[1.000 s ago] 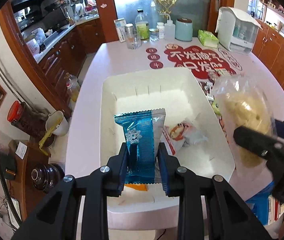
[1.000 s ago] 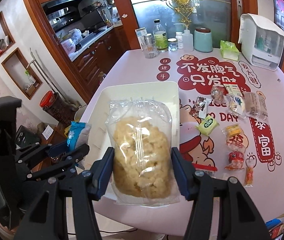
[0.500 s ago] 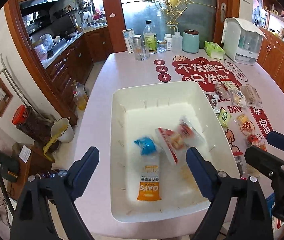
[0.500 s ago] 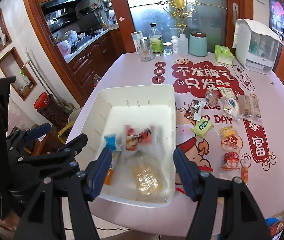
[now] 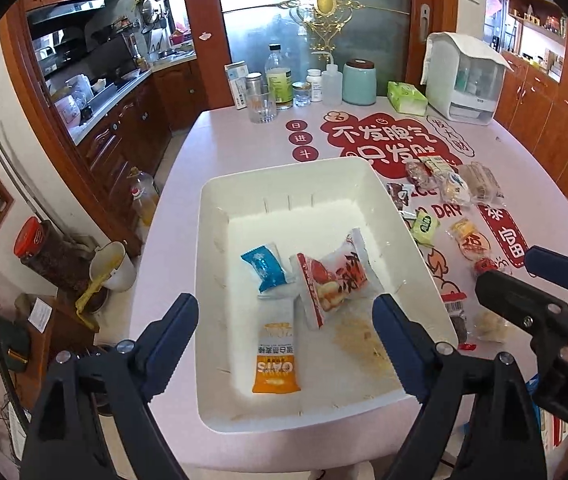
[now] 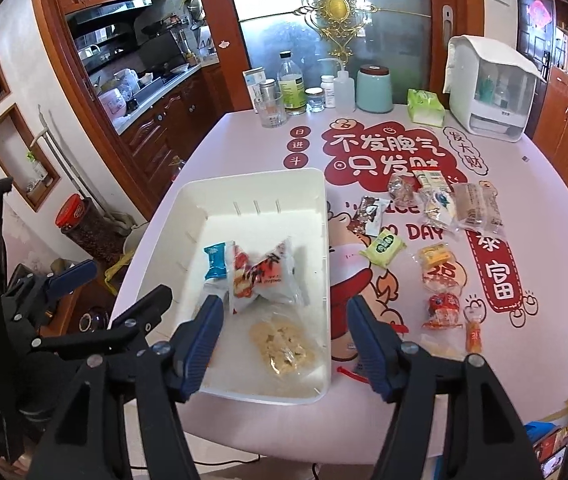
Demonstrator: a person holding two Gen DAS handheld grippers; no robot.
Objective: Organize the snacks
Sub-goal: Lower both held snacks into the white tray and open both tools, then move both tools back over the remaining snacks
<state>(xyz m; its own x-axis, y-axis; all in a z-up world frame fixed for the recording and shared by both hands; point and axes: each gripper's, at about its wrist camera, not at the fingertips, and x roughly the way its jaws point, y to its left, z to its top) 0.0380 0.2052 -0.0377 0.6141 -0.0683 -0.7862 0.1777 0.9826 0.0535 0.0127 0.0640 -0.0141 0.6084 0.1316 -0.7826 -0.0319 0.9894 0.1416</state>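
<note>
Snacks: left wrist view, blue packet (image 5: 264, 266), red-white packet (image 5: 333, 278), oat bar (image 5: 276, 354) and clear crumb bag (image 5: 359, 342) lie in white bin (image 5: 220, 216) near the bench's near edge. Left gripper (image 5: 285, 338) fingers apart, empty, jaws just opened.

Right wrist view: right gripper (image 6: 280, 338) fingers apart, empty above the bin; loose packets (image 6: 439, 236) crowd the bench beside the bin's right wall.

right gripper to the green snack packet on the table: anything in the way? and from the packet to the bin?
Nothing visible blocks either leg. The right gripper hangs open and empty over the white bin's near right corner. The green packet lies alone on bare tablecloth right of the bin. The bin wall is the only thing to clear.
</note>
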